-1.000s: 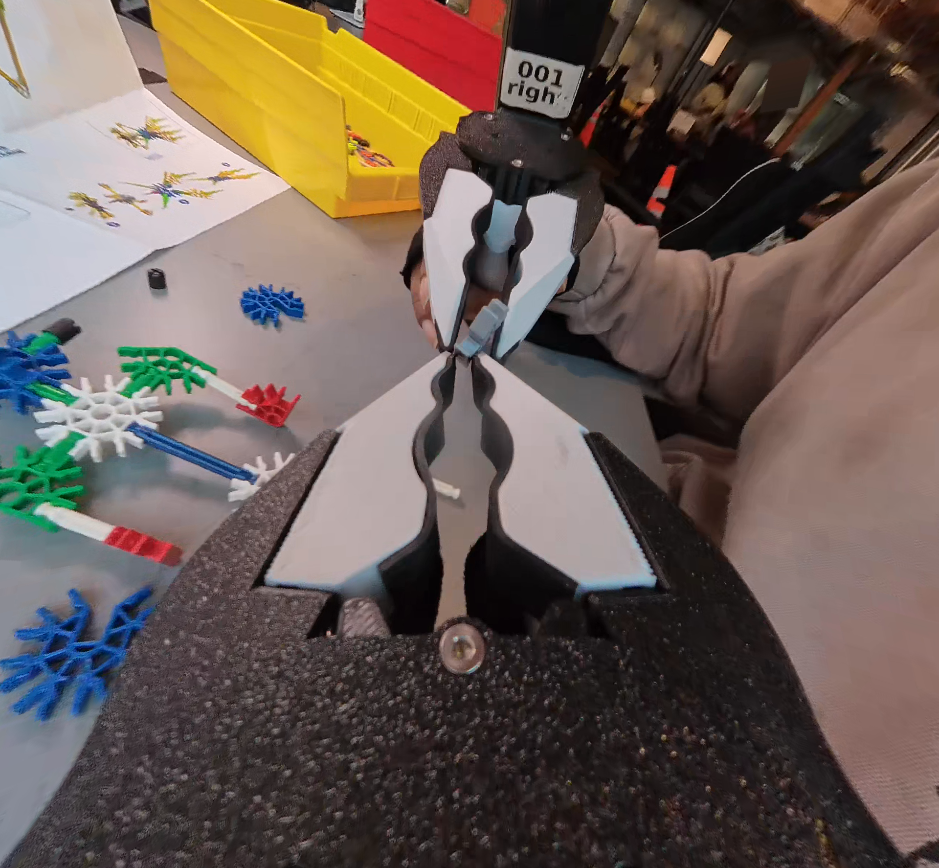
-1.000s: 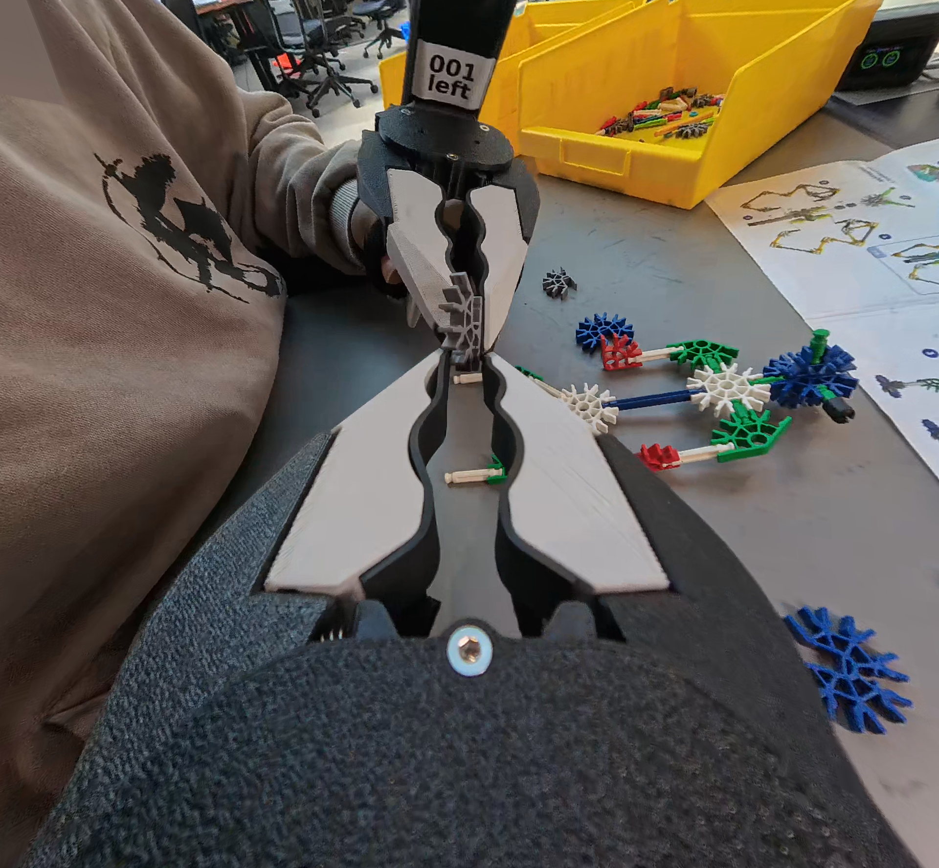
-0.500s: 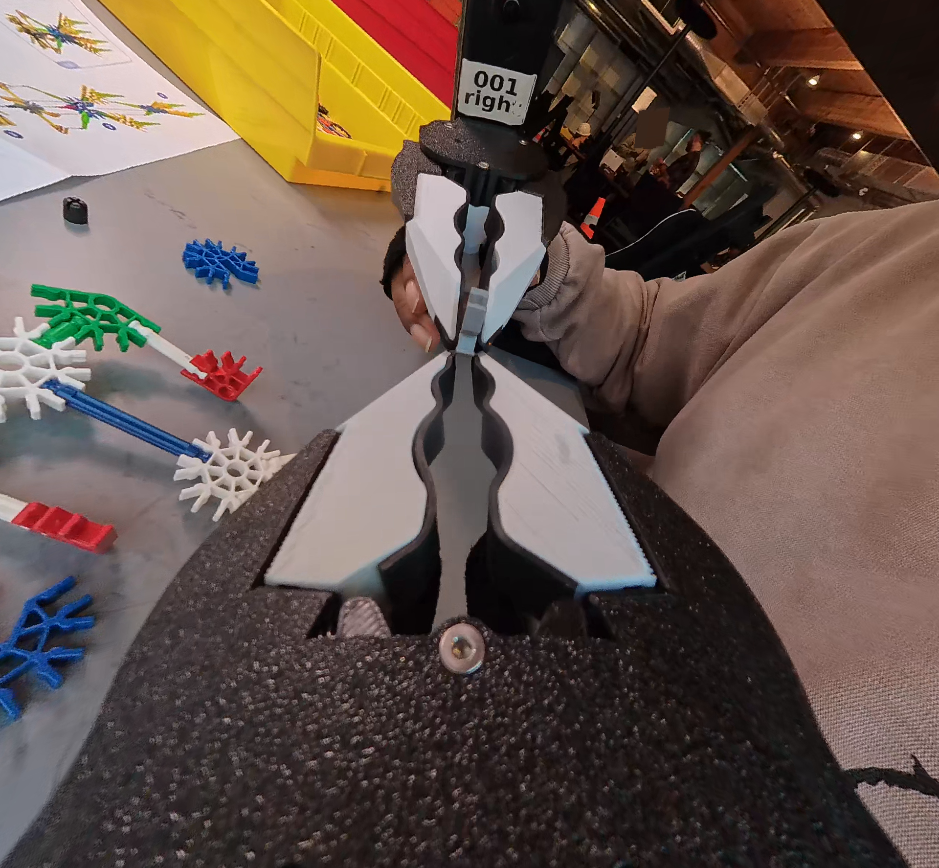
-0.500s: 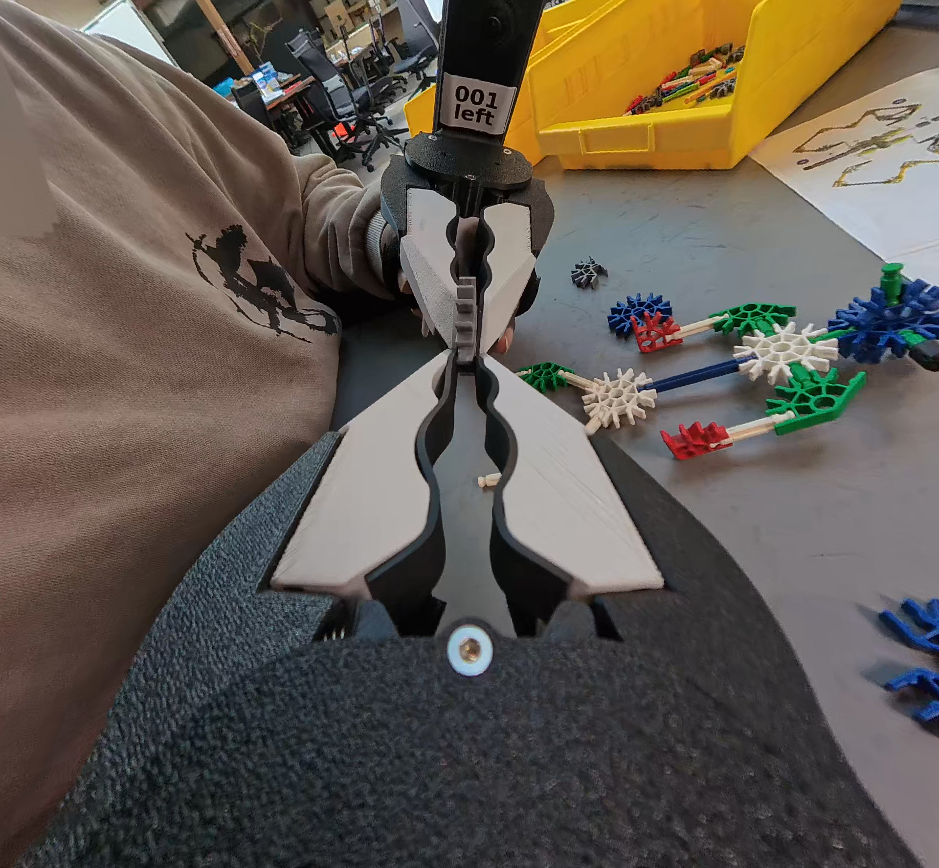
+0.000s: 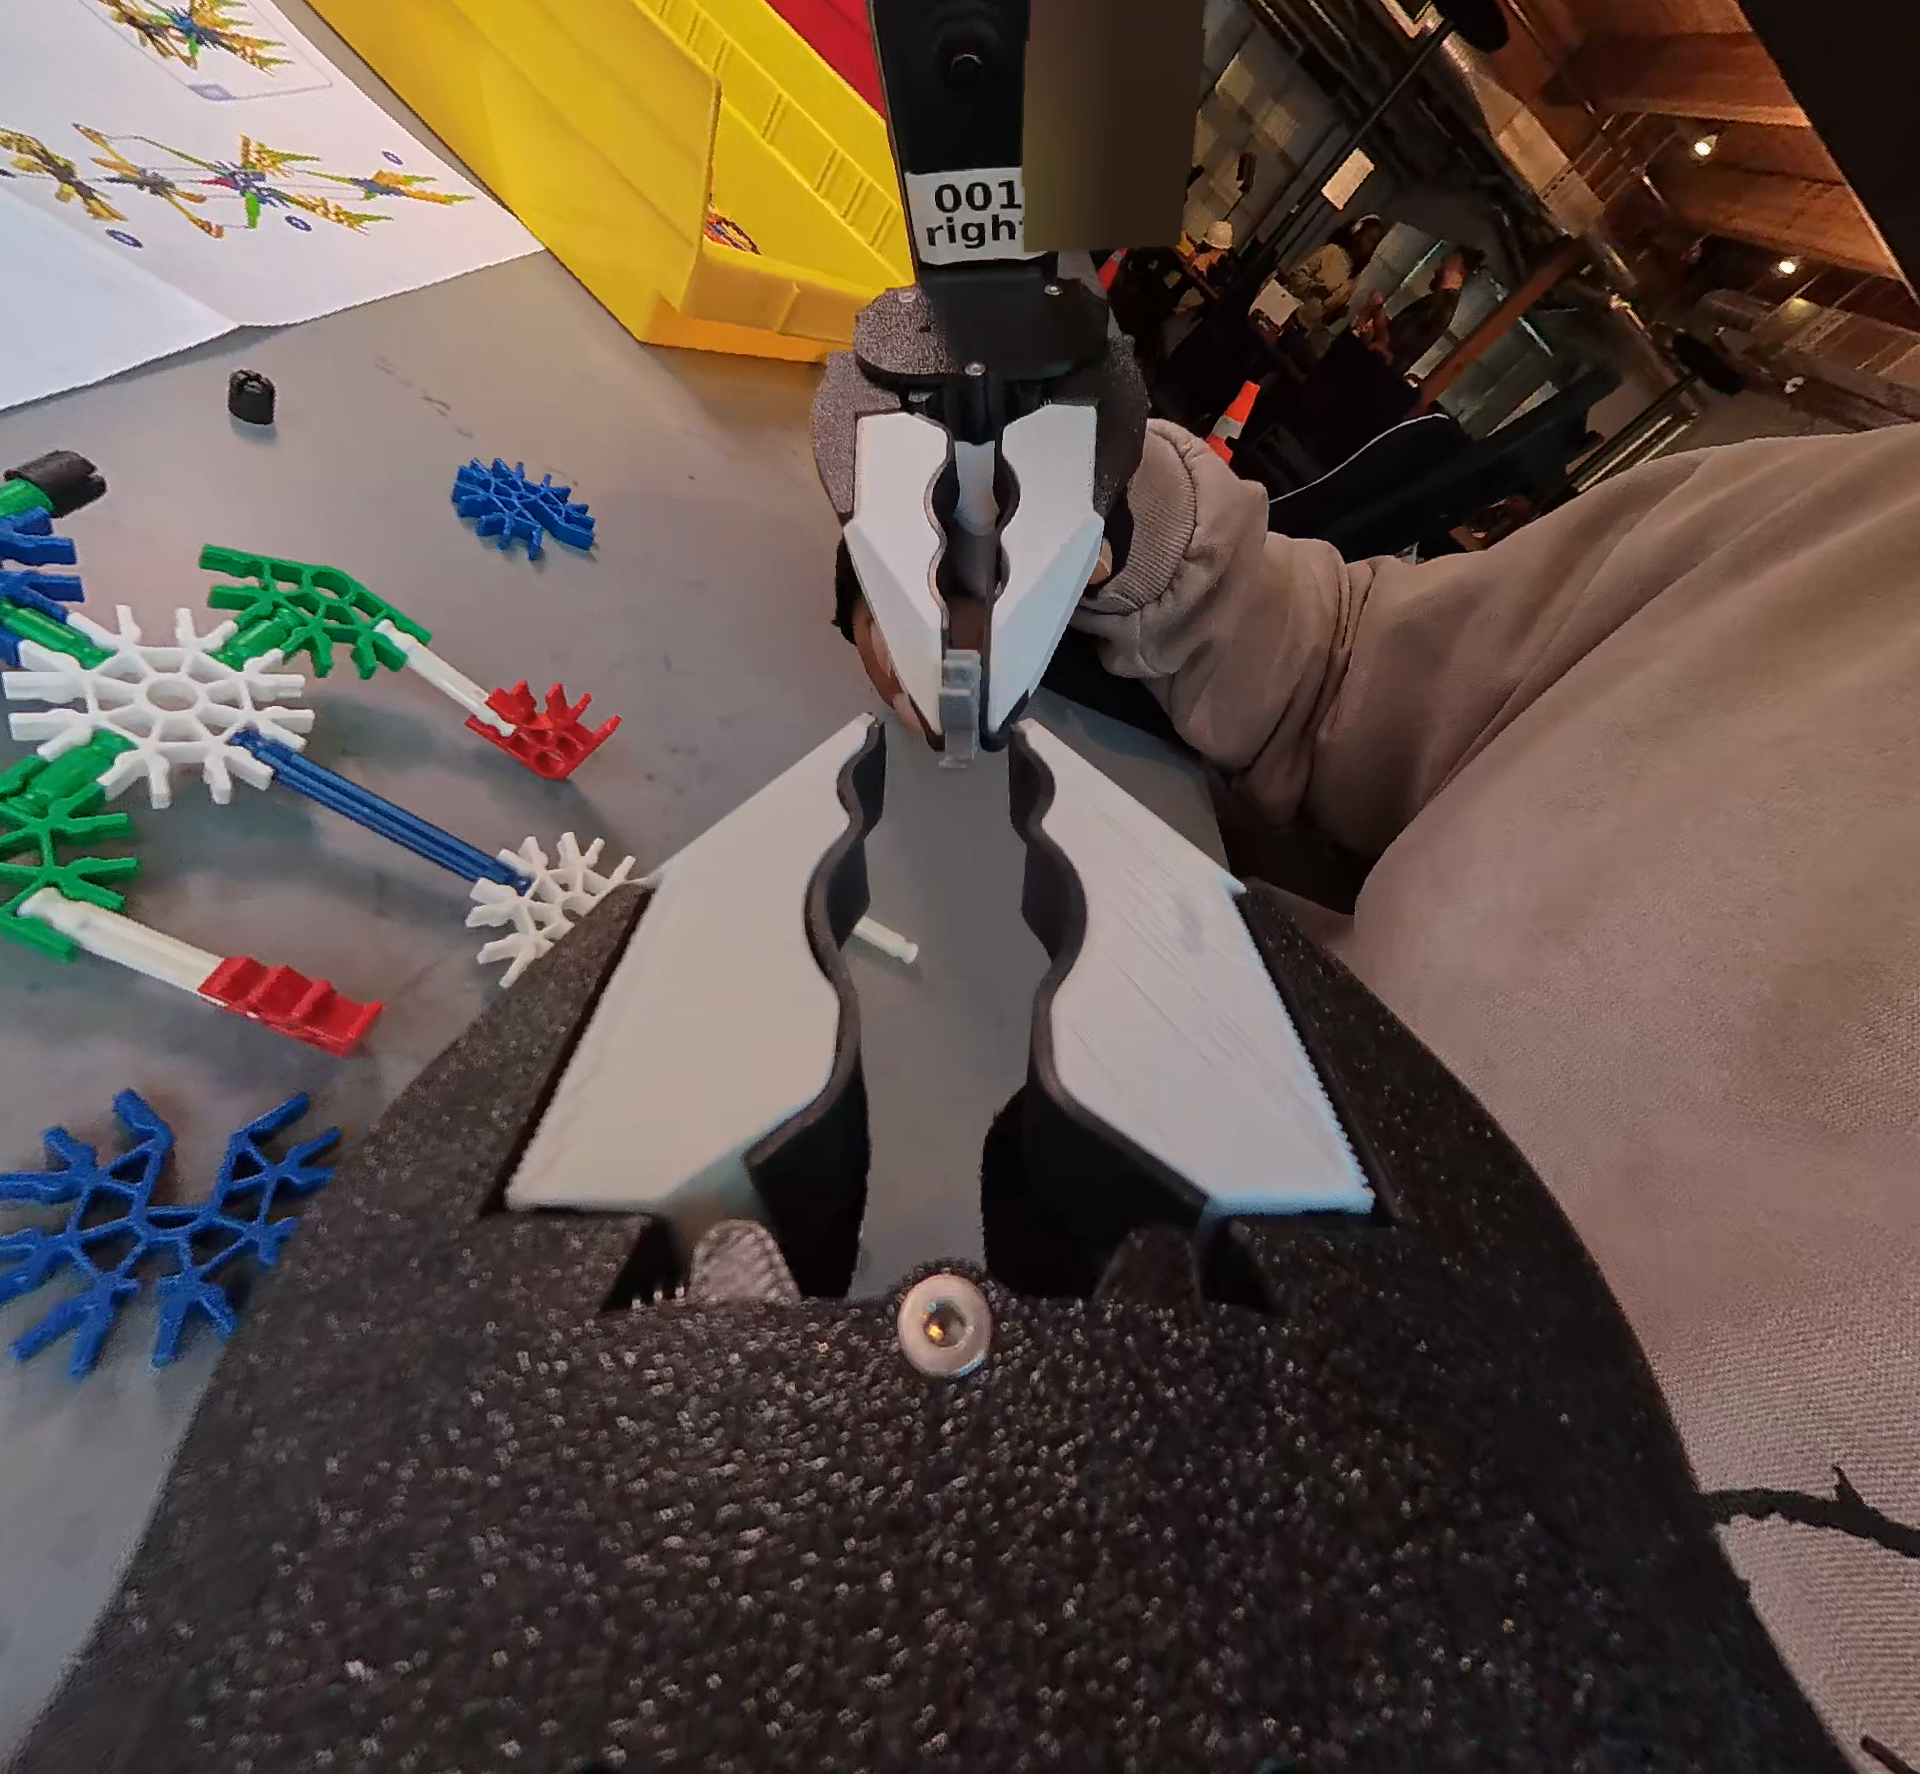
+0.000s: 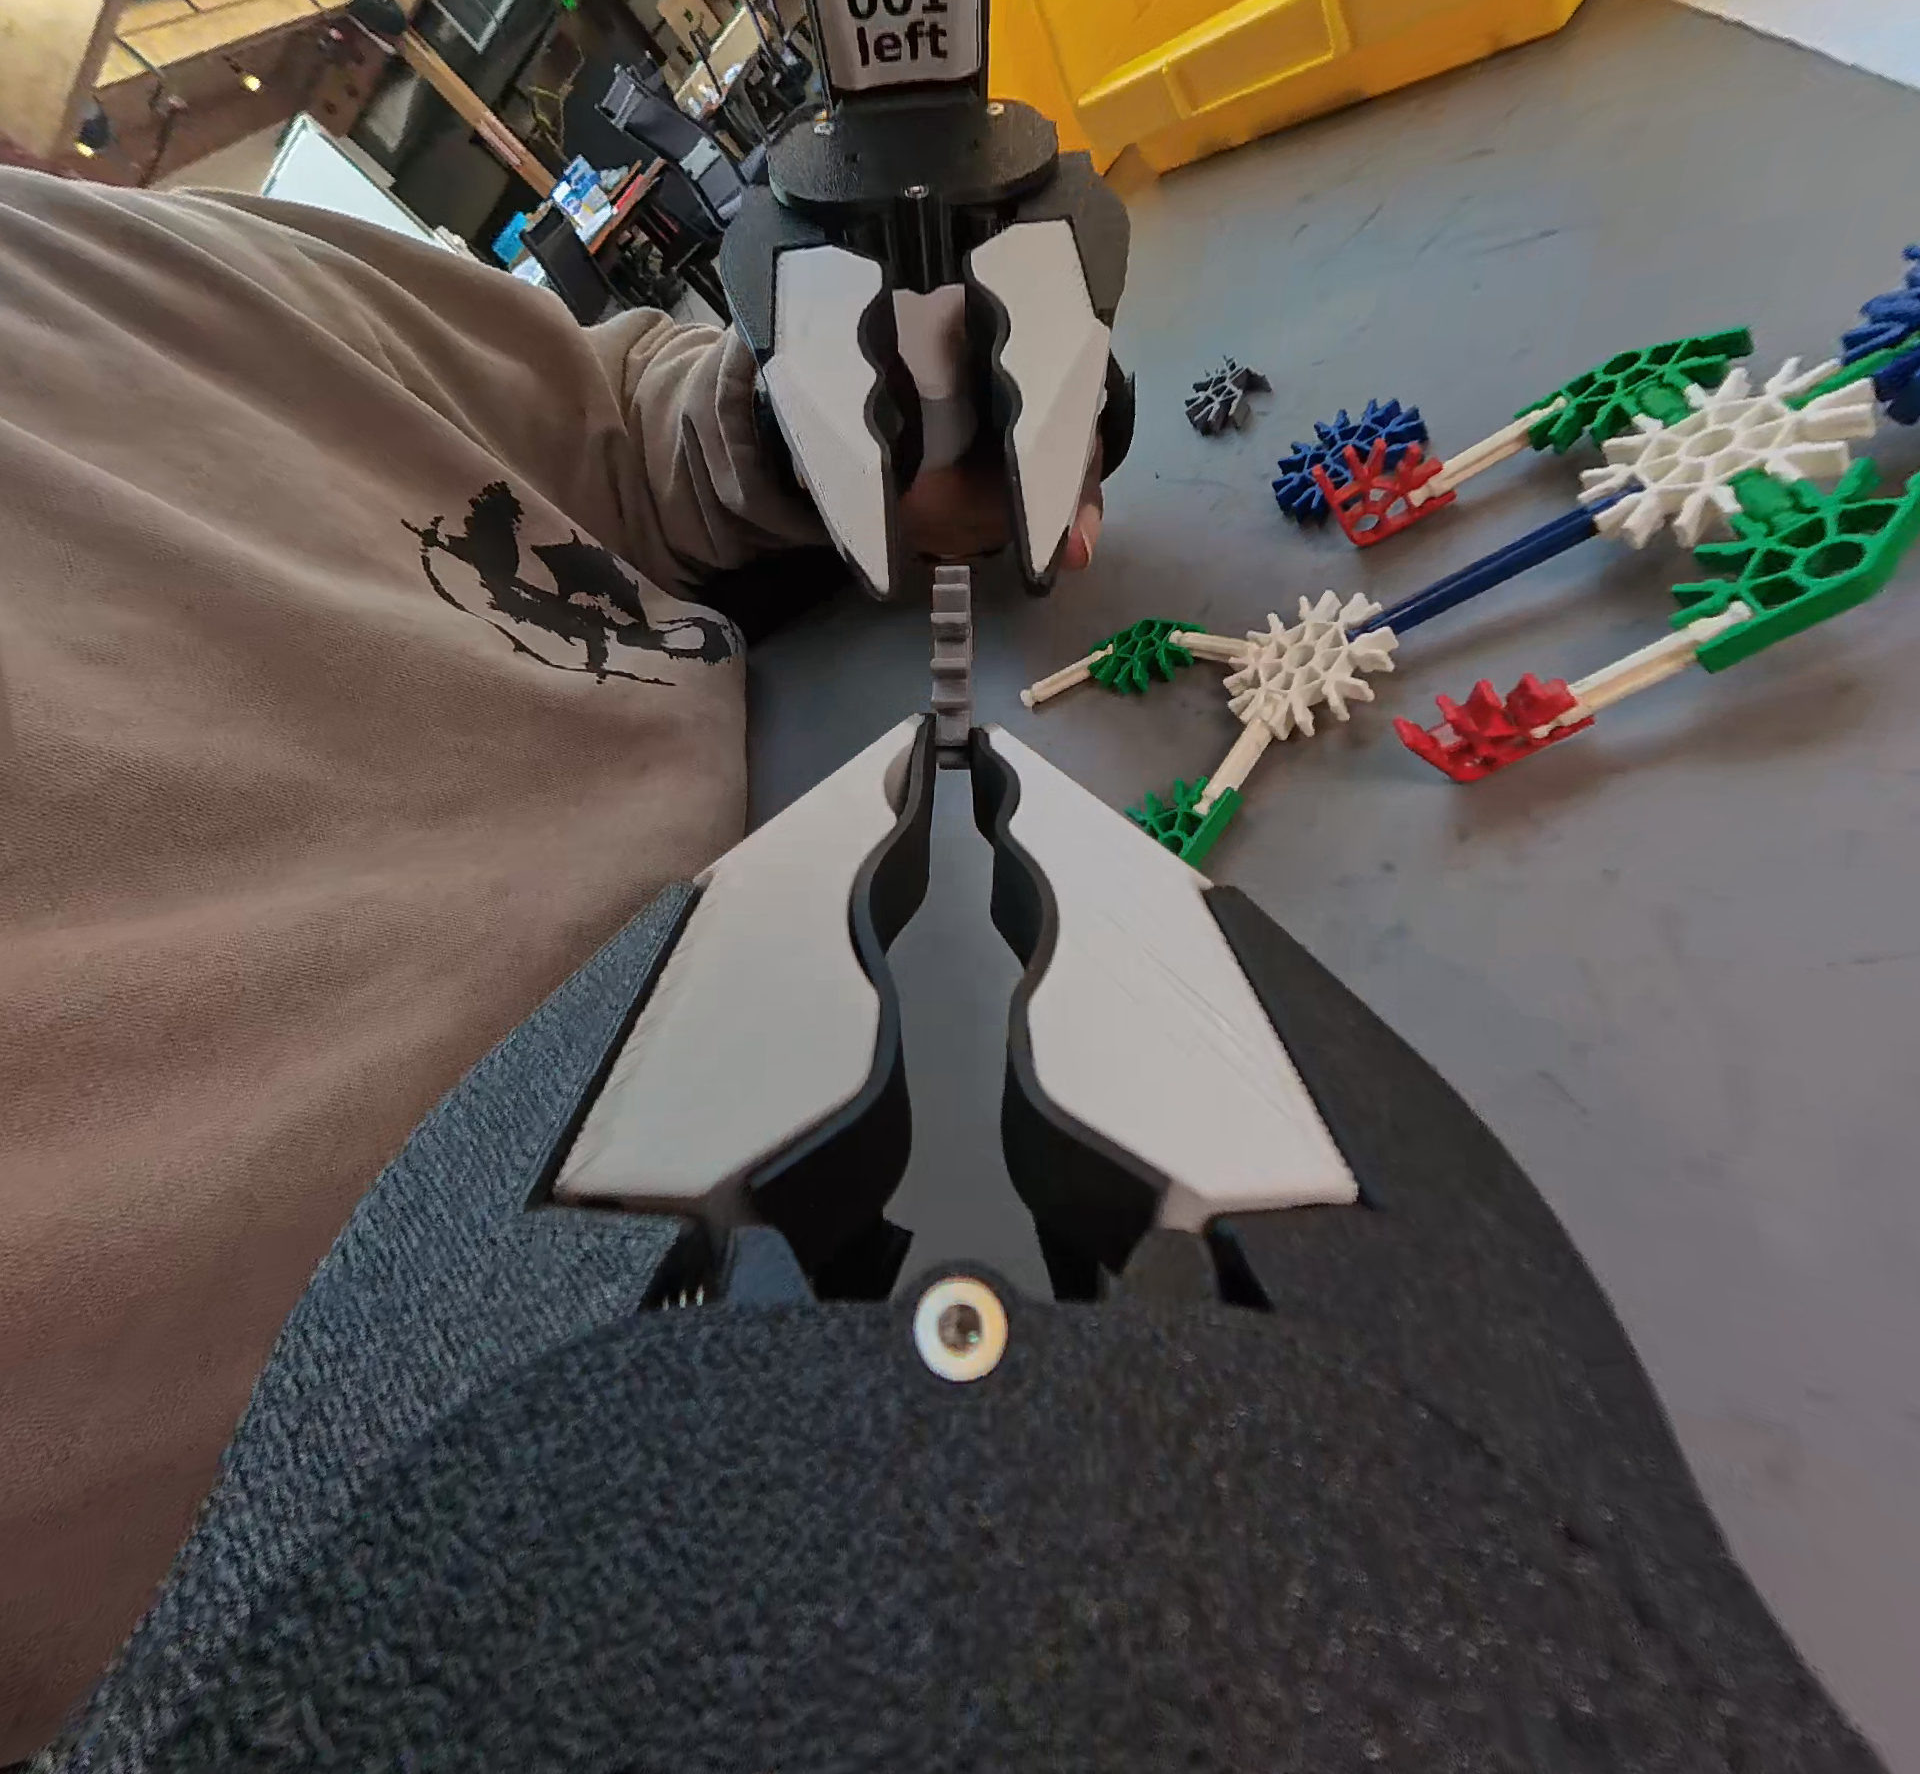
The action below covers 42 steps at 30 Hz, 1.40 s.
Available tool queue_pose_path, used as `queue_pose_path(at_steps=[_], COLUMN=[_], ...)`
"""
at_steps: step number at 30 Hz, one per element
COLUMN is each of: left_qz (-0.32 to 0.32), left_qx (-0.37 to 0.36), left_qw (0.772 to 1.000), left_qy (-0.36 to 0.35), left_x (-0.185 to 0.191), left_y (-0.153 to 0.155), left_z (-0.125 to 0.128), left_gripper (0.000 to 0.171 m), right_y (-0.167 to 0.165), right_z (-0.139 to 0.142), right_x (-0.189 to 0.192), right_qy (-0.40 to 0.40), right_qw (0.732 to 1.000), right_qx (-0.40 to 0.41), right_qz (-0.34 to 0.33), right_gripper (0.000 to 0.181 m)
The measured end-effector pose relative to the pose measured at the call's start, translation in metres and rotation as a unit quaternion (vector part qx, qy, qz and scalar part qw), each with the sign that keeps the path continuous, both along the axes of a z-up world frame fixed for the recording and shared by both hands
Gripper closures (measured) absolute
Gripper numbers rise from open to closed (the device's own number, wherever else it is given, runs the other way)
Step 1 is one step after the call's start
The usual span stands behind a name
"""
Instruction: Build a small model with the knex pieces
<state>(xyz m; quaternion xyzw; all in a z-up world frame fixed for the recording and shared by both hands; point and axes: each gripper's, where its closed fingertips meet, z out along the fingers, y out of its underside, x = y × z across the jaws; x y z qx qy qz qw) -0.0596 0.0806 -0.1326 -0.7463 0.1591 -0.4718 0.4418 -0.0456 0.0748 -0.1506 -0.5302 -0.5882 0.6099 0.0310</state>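
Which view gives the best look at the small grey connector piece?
The right wrist view: the grey connector stands edge-on, notches visible, pinched at its base by the right gripper. The left wrist view shows it smaller, mostly hidden between that gripper's fingers.

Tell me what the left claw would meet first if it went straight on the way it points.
Most likely the grey toothed connector, pinched in the right claw and sticking out toward it. It sits dead ahead of the open left claw, level with the gap between its tips. The exact gap is hard to judge.
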Motion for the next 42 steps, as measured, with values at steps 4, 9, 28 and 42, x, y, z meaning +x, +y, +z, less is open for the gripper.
queue_pose_path(at_steps=[4,9,28,42], left_qz=[-0.027,-0.044,-0.040,-0.036], left_qx=[-0.011,-0.044,-0.170,-0.161], left_qw=[0.999,0.997,0.981,0.983], left_qy=[0.030,0.052,-0.087,-0.077], left_x=[0.011,0.014,0.009,0.012], left_y=[-0.007,-0.012,-0.008,-0.009], left_z=[-0.011,-0.025,-0.026,-0.027], left_gripper=[0.153,0.166,0.167,0.166], right_y=[-0.011,-0.009,-0.002,0.001], right_z=[-0.009,-0.016,-0.009,-0.010], right_x=[0.002,0.005,-0.011,-0.006], right_qy=[-0.024,-0.041,0.141,0.112], right_qw=[0.999,0.999,0.922,0.946], right_qx=[0.003,0.014,0.361,0.305], right_qz=[0.025,0.025,0.000,0.000], right_gripper=[0.177,0.177,0.158,0.176])
